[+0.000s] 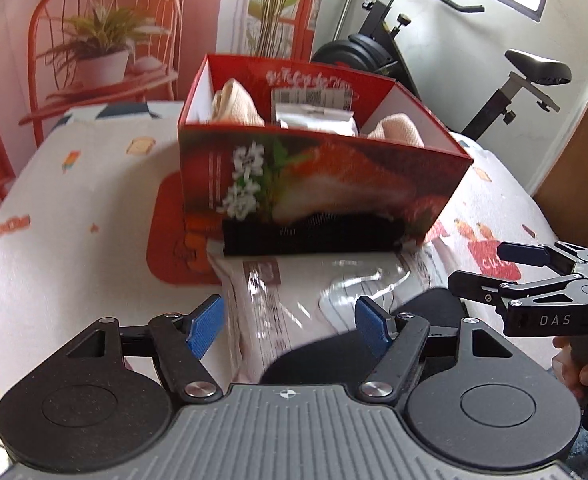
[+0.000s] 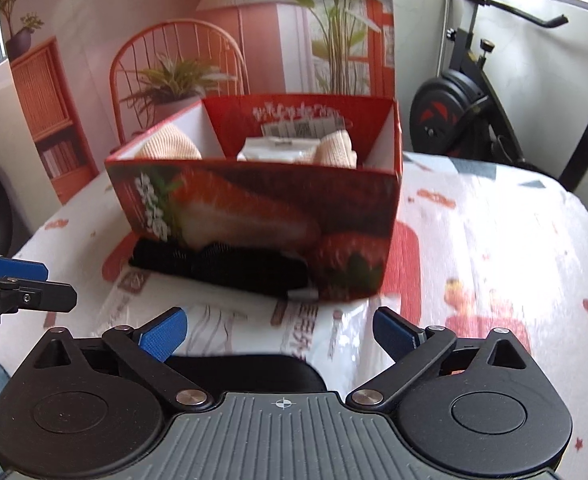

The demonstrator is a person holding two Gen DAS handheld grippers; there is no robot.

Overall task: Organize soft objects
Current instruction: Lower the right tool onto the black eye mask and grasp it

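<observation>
A red printed box [image 1: 318, 184] [image 2: 262, 216] stands on the table with dividers inside. It holds beige rolled cloths [image 1: 234, 104] [image 2: 170, 144] and a white packet [image 1: 314, 118] [image 2: 278, 148]. A black soft item [image 1: 310, 236] [image 2: 222, 268] lies against the box's front. A clear plastic package [image 1: 294, 300] [image 2: 254, 320] of white fabric lies in front of it. My left gripper [image 1: 290, 326] is open just above that package. My right gripper [image 2: 280, 336] is open near the same package and shows at the right of the left wrist view [image 1: 490, 272].
The table has a white cloth [image 1: 74, 240] [image 2: 494, 240] with small cartoon prints. An exercise bike [image 1: 434, 52] [image 2: 486, 112] stands behind the table. A printed backdrop [image 1: 94, 40] with a chair and plants hangs behind. A dark object [image 1: 434, 304] lies under the package's near edge.
</observation>
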